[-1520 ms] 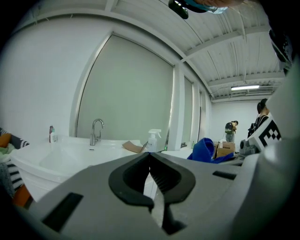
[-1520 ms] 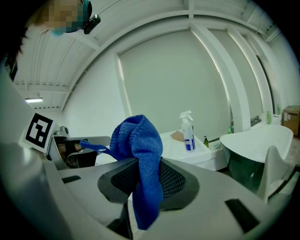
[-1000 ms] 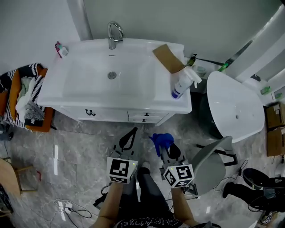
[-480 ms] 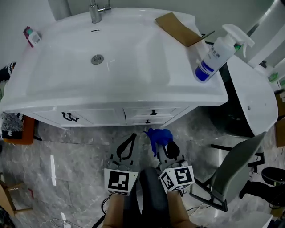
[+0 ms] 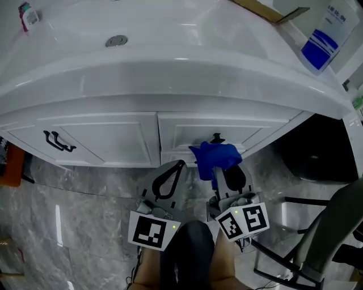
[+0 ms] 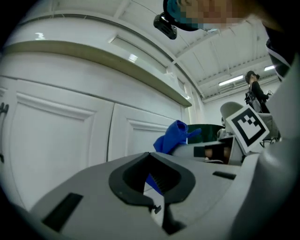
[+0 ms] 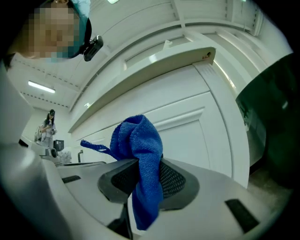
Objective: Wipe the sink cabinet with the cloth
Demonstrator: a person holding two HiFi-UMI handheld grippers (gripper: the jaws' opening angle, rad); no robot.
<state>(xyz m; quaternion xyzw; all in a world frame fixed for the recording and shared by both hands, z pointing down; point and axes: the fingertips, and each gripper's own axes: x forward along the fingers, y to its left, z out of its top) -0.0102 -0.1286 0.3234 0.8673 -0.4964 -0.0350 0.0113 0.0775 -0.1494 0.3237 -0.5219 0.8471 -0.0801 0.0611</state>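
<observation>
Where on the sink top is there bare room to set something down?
The sink top is bare along its front edge, from near the drain across to the spray bottle. The right end is crowded: cardboard beside the bottle. A small red item sits far left.

Head view steeply down on sink cabinet (image 5: 102,141); gripper views low, close, upward at its front.

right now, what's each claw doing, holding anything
The left claw is shut, with nothing in it.
The right claw is shut on the blue cloth.
</observation>
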